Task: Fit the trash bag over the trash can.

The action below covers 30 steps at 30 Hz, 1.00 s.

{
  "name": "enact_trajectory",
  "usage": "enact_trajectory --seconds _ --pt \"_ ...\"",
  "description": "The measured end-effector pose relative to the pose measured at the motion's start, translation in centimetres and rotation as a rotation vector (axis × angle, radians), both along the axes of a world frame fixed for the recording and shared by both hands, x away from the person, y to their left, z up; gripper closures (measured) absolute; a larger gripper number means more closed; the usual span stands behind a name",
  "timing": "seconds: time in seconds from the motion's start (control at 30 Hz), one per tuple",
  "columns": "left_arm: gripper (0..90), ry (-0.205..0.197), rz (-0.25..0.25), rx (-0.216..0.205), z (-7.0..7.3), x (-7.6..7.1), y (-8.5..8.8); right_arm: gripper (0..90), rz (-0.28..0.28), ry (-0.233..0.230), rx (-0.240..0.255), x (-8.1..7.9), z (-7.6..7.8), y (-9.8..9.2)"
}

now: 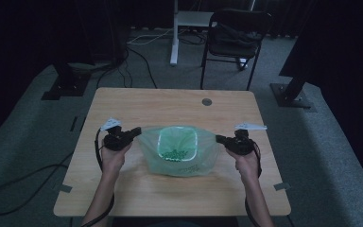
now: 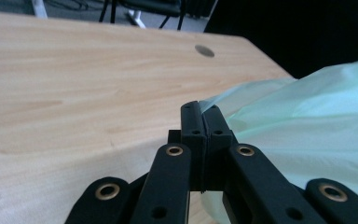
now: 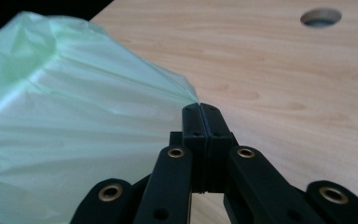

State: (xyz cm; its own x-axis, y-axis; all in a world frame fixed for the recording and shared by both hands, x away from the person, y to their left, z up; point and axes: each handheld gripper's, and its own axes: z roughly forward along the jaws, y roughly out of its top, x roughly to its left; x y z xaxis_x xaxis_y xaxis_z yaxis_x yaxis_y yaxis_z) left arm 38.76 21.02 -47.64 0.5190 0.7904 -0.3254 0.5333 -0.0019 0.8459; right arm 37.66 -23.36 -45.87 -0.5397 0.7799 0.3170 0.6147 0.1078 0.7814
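Two tools [image 1: 137,130] [image 1: 219,138] clamped on green bag [image 1: 179,163], pale wooden table [image 1: 170,101], dark room.

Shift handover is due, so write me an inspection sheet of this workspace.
Surface: light wooden table with a round hole near its far edge.
Job's things: translucent green plastic bag, stretched open at the table's middle; small dark green bits inside.
Clutter: nothing seen.
Grippers: left gripper shut on the bag's left edge; right gripper shut on its right edge.
Cables: black cable loops over the floor at left; more cables beyond the table.
Surroundings: grey carpet, black folding chair, white stand, dark curtains.
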Motion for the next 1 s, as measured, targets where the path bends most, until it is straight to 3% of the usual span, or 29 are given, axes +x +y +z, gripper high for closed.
enact_trajectory --seconds 0.27,0.53,0.7,0.83,0.87,0.9,1.0 --pt "89.6 0.05 -0.028 0.045 -1.7 -0.5 -0.5 89.9 0.002 0.049 -0.016 -0.1 -2.0 -0.2" --pt "86.6 0.087 -0.037 0.05 -2.9 -0.8 -0.7 89.0 0.01 0.076 -0.021 -0.3 -3.2 -0.2" --pt "84.4 0.094 -0.071 0.06 -3.2 -1.2 -1.4 88.0 0.025 0.089 -0.029 -0.4 -3.8 0.2" --pt "76.0 0.088 -0.096 0.057 -3.2 -1.4 -1.9 82.6 0.04 0.094 -0.035 -0.5 -4.0 0.5" --pt "76.0 0.078 -0.098 0.052 -3.0 -1.5 -2.0 77.9 0.047 0.093 -0.038 -0.5 -4.0 0.5" --pt "69.9 0.071 -0.094 0.049 -2.8 -1.6 -1.9 72.0 0.061 0.079 -0.028 -0.7 -3.9 0.5" --pt "62.2 0.04 -0.073 0.03 -1.9 -2.1 -1.4 64.3 0.057 0.057 0.0 -1.0 -3.3 0.3"
